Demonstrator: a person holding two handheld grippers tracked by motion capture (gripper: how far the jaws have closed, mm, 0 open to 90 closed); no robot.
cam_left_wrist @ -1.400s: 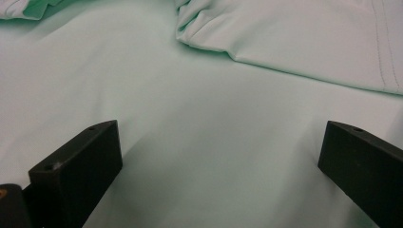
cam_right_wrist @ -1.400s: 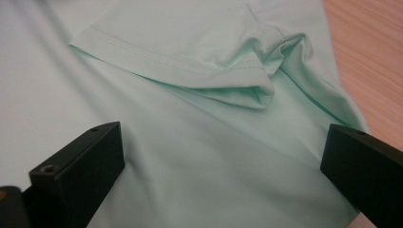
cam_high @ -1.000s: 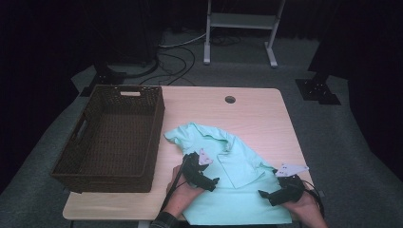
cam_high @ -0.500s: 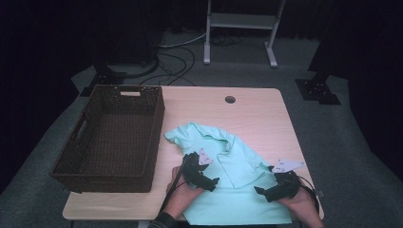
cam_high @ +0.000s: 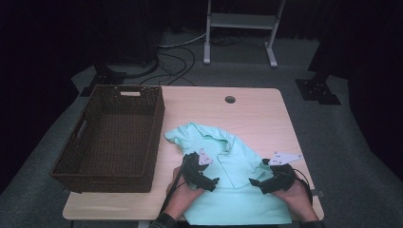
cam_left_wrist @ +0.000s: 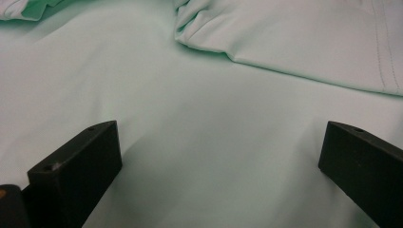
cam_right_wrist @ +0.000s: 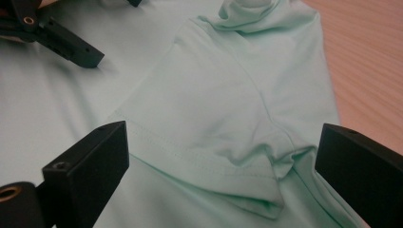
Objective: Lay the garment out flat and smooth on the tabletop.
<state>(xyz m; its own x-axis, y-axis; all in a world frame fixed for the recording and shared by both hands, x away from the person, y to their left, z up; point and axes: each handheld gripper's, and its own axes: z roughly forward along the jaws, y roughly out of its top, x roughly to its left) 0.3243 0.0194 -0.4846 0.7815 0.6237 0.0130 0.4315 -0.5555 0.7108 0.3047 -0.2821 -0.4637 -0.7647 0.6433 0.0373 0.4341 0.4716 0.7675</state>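
Basket (cam_high: 110, 140) bare inside, beside mint shirt (cam_high: 237, 199); left tool (cam_high: 213, 183) and right tool (cam_high: 255, 183) both agape above it.

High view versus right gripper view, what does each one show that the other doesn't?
High view alone: the dark brown woven wicker basket left of the shirt, the round hole in the tabletop, both hands. Right gripper view alone: close up, the folded-over sleeve's stitched hem lying between its open black fingers. Both: the mint green polo shirt spread on the light wooden table, and the left gripper over it.
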